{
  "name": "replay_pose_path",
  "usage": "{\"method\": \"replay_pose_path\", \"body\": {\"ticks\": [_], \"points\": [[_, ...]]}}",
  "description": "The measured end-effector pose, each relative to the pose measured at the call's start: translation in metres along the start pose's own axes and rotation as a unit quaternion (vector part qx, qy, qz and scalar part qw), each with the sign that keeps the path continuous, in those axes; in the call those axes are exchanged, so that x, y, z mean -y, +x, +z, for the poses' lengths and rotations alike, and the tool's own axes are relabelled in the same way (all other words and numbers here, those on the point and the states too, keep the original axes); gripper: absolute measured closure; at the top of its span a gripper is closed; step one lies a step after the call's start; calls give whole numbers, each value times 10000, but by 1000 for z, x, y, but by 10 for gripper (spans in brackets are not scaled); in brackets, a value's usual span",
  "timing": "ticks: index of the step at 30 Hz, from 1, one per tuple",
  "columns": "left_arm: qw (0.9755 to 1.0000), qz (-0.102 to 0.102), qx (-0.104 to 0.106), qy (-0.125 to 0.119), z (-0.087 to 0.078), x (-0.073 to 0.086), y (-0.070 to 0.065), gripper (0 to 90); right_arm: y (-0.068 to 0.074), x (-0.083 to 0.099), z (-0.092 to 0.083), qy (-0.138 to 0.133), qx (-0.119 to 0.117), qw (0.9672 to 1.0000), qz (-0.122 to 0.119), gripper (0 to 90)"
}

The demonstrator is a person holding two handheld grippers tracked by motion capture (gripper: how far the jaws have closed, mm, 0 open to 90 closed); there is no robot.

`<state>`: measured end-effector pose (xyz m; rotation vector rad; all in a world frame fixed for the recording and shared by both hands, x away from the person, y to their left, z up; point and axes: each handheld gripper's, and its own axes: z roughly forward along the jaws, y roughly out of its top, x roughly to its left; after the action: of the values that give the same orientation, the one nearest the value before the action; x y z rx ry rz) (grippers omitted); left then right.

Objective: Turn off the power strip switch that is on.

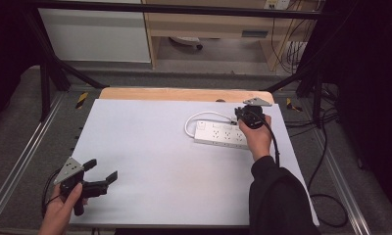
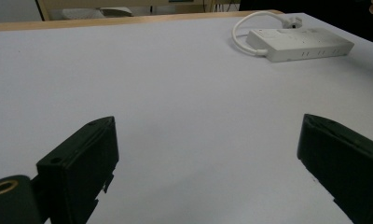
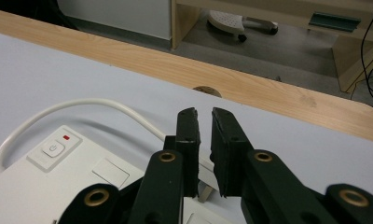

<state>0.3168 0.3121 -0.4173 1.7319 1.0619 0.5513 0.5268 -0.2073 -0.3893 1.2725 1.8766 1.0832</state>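
Near the table's front left edge, the left gripper (image 1: 100, 171) hovered with its jaws spread wide over the bare white table sheet (image 1: 150, 147). Farther back right, the right gripper (image 3: 204, 154) pinched the plug of the white plastic power strip (image 1: 221, 135), whose white cord (image 1: 199, 117) looped behind.

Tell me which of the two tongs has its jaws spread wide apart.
The left tongs, held over the near left of the white table. The right tongs, over the white plastic power strip, are nearly closed.
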Motion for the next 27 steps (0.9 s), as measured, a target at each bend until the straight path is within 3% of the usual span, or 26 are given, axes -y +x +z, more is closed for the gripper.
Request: {"method": "replay_pose_path", "body": {"ticks": [13, 27], "points": [[10000, -2, 10, -7, 0, 0, 0, 52, -2, 4, 6, 62, -39, 10000, 58, 897], [10000, 55, 22, -17, -1, -1, -1, 52, 0, 9, 14, 253, -17, 9996, 156, 900]]}}
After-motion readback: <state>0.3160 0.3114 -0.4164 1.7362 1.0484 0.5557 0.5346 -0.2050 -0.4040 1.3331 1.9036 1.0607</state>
